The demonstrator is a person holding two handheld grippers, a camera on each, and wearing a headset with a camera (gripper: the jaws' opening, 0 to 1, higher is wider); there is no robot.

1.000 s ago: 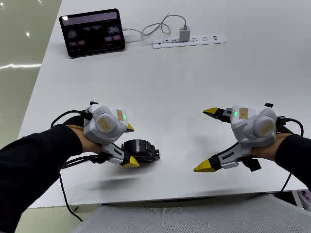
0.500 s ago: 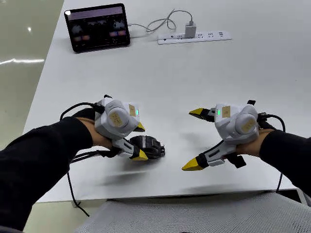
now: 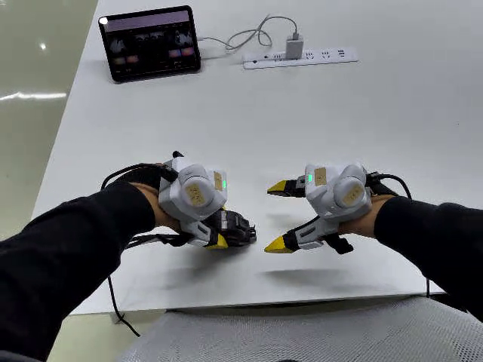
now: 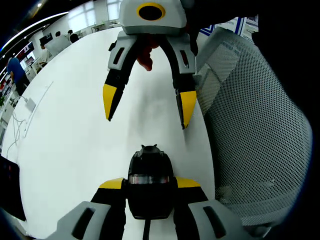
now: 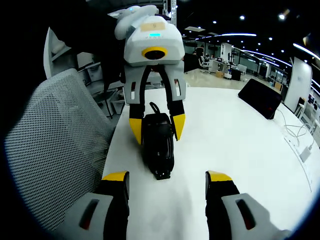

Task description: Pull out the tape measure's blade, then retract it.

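Bright even overhead light, soft shadows, sharp focus, fisheye-warped edges

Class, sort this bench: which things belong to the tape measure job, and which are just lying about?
Job: tape measure; left gripper, shut on it; right gripper, open beside it.
Lying about: tablet; power strip; charger; mesh chair.

- Mid bench (image 3: 317, 113): bare, open to passage.
- Far edge: tablet (image 3: 149, 43) at left corner, power strip (image 3: 302, 55) midway.
- Near edge: tape measure (image 3: 232, 226) gripped in left tongs (image 4: 150, 183); spread right tongs (image 3: 275, 216) face it across a narrow gap.
- Beyond near edge: mesh chair (image 3: 302, 335).
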